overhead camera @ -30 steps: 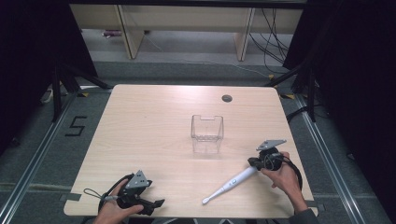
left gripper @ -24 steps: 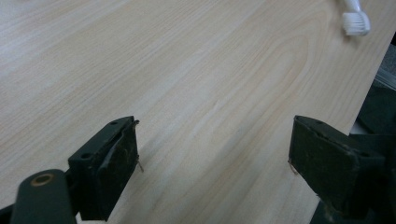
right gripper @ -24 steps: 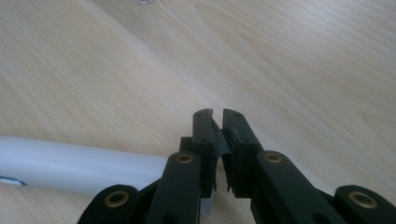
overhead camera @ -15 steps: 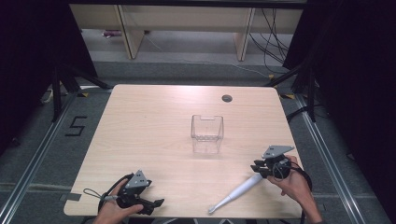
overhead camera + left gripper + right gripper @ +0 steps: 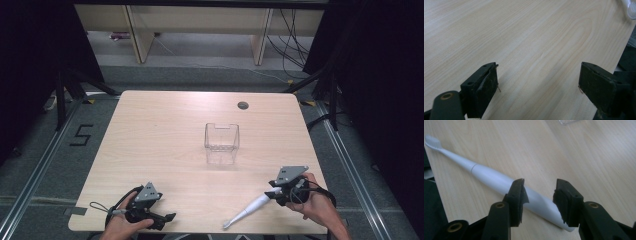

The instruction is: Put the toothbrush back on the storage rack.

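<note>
Right gripper has just been opening, jaws now partway apart and off the toothbrush, which lies flat on the worktop between them. Left gripper sits wide, nothing in it.

Black numeral "5" — marked on the grey floor, left of the table

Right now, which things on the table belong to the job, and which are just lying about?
In the job:
electric toothbrush, lying between the right gripper's just-opening jaws
clear plastic container

Lying about:
left gripper, open over bare table
round table hole
</note>
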Action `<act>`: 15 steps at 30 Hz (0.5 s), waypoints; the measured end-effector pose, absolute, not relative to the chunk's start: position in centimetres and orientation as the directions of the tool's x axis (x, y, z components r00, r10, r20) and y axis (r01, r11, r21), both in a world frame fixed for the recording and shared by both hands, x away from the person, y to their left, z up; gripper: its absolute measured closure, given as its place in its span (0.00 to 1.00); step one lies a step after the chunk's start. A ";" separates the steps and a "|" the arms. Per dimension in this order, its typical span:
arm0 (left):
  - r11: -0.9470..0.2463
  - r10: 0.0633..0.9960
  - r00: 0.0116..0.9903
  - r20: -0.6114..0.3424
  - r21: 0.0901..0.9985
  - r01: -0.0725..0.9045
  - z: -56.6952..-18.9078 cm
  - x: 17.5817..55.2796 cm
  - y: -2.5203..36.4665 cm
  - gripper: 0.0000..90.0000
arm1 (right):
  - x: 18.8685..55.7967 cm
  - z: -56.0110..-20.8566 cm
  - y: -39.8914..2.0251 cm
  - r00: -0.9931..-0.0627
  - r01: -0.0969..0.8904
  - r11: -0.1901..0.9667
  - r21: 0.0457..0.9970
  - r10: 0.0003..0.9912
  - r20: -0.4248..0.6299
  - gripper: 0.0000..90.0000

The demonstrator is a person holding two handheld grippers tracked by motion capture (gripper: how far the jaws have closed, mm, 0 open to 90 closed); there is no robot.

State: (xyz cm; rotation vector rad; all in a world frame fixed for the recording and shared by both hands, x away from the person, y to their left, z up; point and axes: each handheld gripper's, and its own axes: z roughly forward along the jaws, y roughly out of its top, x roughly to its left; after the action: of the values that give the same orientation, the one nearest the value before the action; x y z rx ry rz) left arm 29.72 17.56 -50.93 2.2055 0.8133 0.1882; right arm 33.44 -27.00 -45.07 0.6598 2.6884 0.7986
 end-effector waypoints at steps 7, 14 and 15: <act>-0.505 0.607 0.786 -0.117 0.707 0.495 -50.9 29.7 17.6 0.17 | 33.3 -45.4 -25.7 -0.890 0.310 0.796 0.520 0.435 -0.137 0.60; -0.505 0.608 0.786 -0.116 0.707 0.495 -50.9 29.7 17.6 0.17 | 33.2 -45.7 -24.3 -0.915 0.269 0.840 0.471 0.375 -0.147 0.56; -0.504 0.609 0.785 -0.117 0.707 0.496 -50.9 29.7 17.6 0.17 | 33.0 -45.7 -24.2 -0.913 0.285 0.839 0.464 0.385 -0.134 0.55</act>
State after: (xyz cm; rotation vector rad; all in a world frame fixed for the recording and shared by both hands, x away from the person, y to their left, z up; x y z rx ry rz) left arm 29.73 17.59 -50.92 2.2040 0.8157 0.1883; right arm 33.02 -24.16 -45.70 0.5161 2.7964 0.6554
